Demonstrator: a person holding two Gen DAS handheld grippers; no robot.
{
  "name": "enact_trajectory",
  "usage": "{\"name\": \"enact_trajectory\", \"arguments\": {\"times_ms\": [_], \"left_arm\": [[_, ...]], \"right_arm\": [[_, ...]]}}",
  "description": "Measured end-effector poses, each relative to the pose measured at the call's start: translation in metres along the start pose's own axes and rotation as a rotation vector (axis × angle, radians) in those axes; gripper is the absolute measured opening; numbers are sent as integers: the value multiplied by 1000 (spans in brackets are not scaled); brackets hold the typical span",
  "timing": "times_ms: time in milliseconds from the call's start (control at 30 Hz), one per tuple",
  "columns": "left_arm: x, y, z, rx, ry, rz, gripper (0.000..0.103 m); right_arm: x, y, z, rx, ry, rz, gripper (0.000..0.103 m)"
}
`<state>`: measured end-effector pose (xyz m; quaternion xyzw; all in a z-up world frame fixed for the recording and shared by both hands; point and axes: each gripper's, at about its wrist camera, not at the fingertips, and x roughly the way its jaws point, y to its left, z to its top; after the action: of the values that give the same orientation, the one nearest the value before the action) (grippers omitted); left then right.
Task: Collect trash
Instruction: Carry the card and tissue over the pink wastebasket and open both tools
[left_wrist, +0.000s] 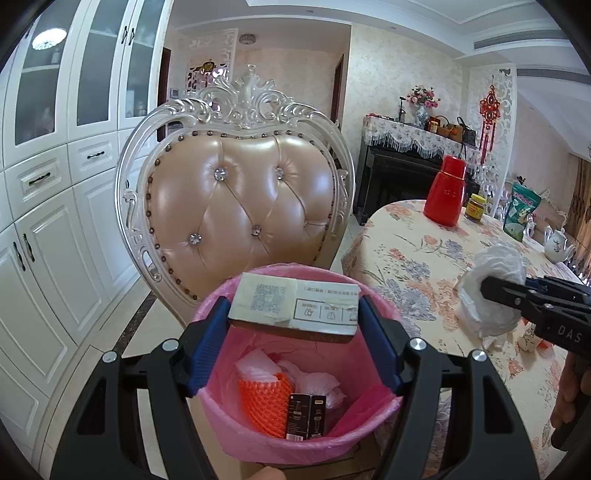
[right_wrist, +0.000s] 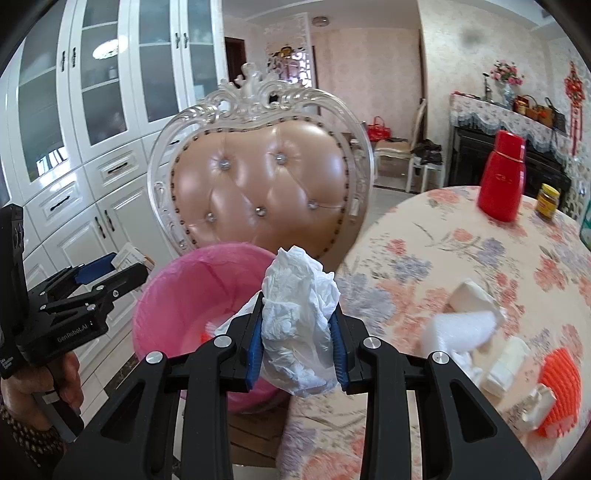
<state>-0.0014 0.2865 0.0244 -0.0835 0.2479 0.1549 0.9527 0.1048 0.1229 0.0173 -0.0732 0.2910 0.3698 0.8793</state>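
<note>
I have my left gripper (left_wrist: 293, 314) pinching a flat cardboard box (left_wrist: 295, 308) right over the mouth of the pink-lined bin (left_wrist: 258, 435), ready to drop. My right gripper (right_wrist: 299, 328) is pressed onto a crumpled white plastic bag (right_wrist: 297, 317), held just beside the bin's rim, above the table edge nearest it. The job looks partly done: orange foam netting (left_wrist: 264, 402), a small dark packet (left_wrist: 306, 415) and white wrappers already lie in the bin. More scraps wait near the table's (right_wrist: 424, 236) near edge: white foam pieces (right_wrist: 458, 326) and another orange netting (right_wrist: 557, 391). The red flask (right_wrist: 500, 177) and jar (right_wrist: 546, 202) stand well apart at the far edge. The chair (right_wrist: 266, 184) sits just behind the bin, not blocking it.
</note>
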Motion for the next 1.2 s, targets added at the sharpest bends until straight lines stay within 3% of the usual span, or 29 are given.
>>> {"name": "enact_trajectory", "arguments": {"times_ms": [933,1200], "left_arm": [[-3,24,3,-22,-1,38,69],[2,24,4,-16,12,30,73]], "right_arm": [[52,42,18,-77,61,110,31],[60,39,17,-84,77,105,40]]}}
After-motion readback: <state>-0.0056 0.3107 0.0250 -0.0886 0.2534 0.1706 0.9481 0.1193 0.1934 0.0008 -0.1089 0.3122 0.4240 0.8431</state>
